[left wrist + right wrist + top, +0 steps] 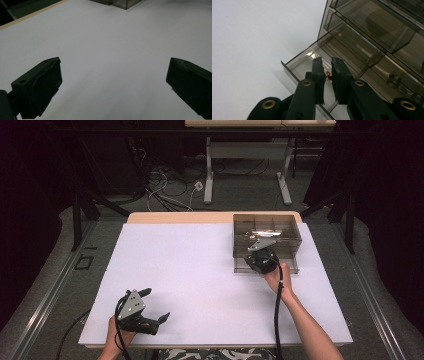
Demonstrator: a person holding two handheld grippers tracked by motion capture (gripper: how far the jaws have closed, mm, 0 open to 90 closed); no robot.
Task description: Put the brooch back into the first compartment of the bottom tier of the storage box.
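One drawer box (pixel 267 227) stands on the counter (pixel 200 280); right gripper (pixel 327 72) pinches one small gold object (pixel 328 74), left gripper (pixel 156 306) is wide apart.

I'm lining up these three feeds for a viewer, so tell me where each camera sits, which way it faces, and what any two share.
High view: above the person's side, looking forward and down on the white table; both forearms, left gripper, right gripper.
Left gripper view: rides the left gripper, looking over bare table toward the smoky drawer box; jaws wide apart.
Right gripper view: rides the right gripper, looking into an open drawer; jaws nearly closed on a small gold item.
All views share the drawer box.
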